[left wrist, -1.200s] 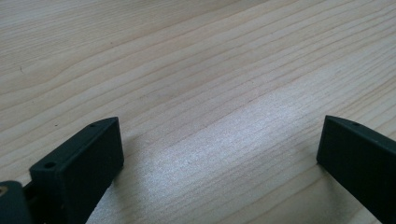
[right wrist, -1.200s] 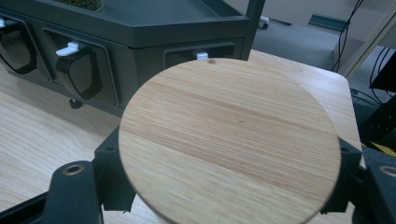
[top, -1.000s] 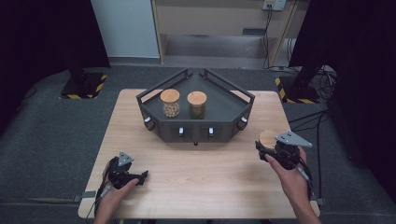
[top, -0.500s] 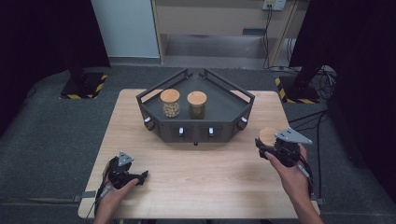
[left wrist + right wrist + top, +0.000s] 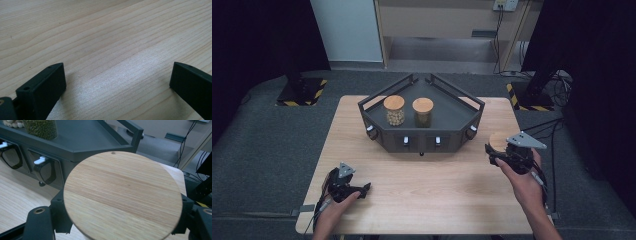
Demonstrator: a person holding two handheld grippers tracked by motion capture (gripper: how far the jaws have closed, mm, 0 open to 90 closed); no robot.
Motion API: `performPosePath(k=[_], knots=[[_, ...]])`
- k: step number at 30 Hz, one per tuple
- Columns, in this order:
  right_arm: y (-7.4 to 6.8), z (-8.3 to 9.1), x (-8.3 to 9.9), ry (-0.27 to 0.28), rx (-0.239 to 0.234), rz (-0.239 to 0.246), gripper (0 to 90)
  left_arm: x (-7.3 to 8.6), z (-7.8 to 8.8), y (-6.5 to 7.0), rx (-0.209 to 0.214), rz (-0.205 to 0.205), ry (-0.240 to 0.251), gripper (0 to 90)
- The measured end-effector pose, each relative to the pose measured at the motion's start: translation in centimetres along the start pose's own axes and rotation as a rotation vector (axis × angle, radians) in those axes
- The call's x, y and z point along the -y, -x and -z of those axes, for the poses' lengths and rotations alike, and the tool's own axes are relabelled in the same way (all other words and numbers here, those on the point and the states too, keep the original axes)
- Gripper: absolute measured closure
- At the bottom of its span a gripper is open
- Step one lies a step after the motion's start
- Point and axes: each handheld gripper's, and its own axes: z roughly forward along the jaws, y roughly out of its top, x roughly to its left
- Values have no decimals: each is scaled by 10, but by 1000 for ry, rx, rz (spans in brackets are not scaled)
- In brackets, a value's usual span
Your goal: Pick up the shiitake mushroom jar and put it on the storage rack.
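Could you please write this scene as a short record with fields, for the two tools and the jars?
right tool: shut on a jar with a round wooden lid, held by its sides, at the table's right edge
left tool: open, nothing between the jaws, low over bare wood
tray: dark, angular, at the far middle of the table
jars in tray: two, upright, side by side, wooden lids on
left jar: pale round pieces
right jar: small green grains
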Motion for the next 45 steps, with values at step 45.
performPosePath(k=[45], knots=[[-7, -18, -51, 28, -9, 27, 255, 0, 0, 0, 1, -1, 0, 0]])
